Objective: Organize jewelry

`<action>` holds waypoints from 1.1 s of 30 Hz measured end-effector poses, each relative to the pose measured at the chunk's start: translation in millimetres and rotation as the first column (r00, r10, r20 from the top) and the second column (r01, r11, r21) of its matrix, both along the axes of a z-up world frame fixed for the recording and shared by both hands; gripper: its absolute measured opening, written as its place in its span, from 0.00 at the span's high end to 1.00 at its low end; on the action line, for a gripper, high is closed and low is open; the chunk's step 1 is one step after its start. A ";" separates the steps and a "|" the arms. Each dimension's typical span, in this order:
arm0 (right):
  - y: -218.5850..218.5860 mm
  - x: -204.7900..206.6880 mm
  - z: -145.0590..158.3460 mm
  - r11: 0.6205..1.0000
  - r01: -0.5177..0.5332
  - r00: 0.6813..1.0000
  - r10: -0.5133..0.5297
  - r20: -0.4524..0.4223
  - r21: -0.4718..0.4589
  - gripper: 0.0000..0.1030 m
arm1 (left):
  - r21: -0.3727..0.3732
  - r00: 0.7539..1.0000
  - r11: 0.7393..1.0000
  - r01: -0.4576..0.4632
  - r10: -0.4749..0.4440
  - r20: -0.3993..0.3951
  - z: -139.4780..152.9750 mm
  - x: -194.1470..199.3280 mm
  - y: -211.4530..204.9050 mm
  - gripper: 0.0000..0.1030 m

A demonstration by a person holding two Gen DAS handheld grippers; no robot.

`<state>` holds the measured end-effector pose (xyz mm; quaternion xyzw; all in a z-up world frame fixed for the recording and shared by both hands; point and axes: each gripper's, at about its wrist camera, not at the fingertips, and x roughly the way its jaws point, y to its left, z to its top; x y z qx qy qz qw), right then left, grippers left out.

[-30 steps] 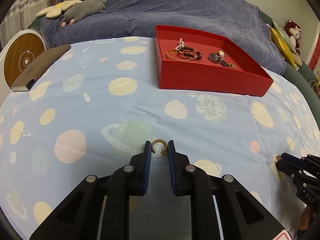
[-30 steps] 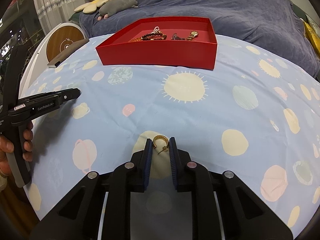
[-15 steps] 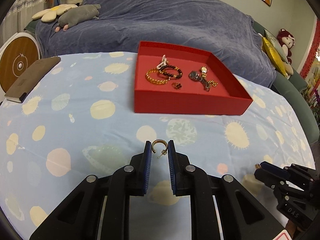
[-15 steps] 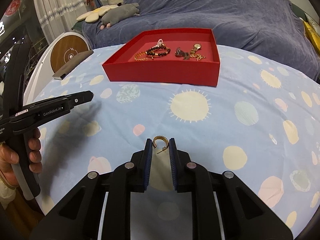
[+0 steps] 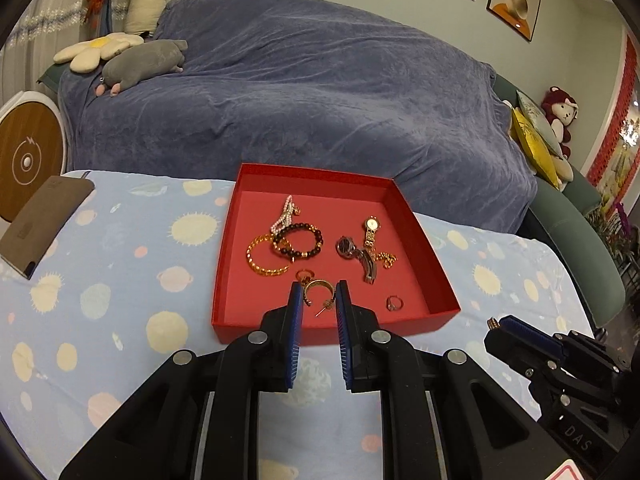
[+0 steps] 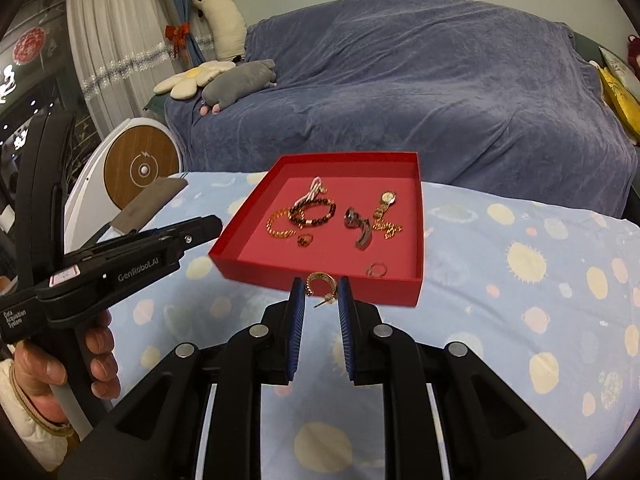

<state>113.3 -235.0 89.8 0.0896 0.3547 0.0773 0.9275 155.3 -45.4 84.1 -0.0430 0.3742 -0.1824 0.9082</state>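
Observation:
My left gripper (image 5: 318,294) is shut on a gold hoop earring (image 5: 319,289) and holds it above the near part of the red tray (image 5: 316,330). My right gripper (image 6: 322,288) is shut on a second gold hoop earring (image 6: 322,282), raised just in front of the tray's near wall (image 6: 320,284). In the tray lie a gold chain bracelet (image 5: 264,258), a dark bead bracelet (image 5: 298,240), a pearl piece (image 5: 284,216), a gold watch (image 5: 370,230), a dark watch (image 5: 354,252) and a small ring (image 5: 394,303).
The tray sits on a table with a light blue planet-print cloth (image 5: 120,288). A brown notebook (image 5: 44,224) lies at the table's left edge. A blue-covered sofa (image 5: 300,92) with plush toys stands behind. A round white and wood device (image 6: 140,168) stands at the left.
Both grippers have lifted off the cloth with their earrings and moved forward to the red tray. The left one now hangs over the tray's inside.

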 end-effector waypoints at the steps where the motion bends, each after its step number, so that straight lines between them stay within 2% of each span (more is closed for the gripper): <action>1: -6.7 10.9 -1.8 1.000 0.012 1.000 -0.012 -0.009 0.017 0.84 | 0.004 1.000 1.000 -0.001 0.001 -0.003 -2.0 8.4 -2.3 0.87; 7: -32.5 66.2 -23.6 0.997 0.071 0.996 -0.070 -0.058 0.025 0.84 | 0.072 1.000 0.997 -0.005 0.006 -0.023 -23.3 50.4 -12.0 0.87; 14: -20.3 98.9 -49.4 0.999 0.038 0.994 -0.038 -0.104 -0.002 0.84 | 0.103 0.998 0.995 0.019 -0.013 -0.061 -43.9 74.8 -21.7 0.87; 25: -11.6 117.2 -71.4 0.999 0.031 0.990 -0.030 -0.140 0.007 0.84 | 0.126 0.996 0.992 -0.002 0.013 -0.090 -57.3 91.4 -13.2 0.86; 33: -10.8 116.1 -65.9 0.999 0.040 0.990 -0.039 -0.135 0.001 0.81 | 0.155 0.995 0.988 -0.017 0.032 -0.097 -61.5 91.5 -17.2 0.82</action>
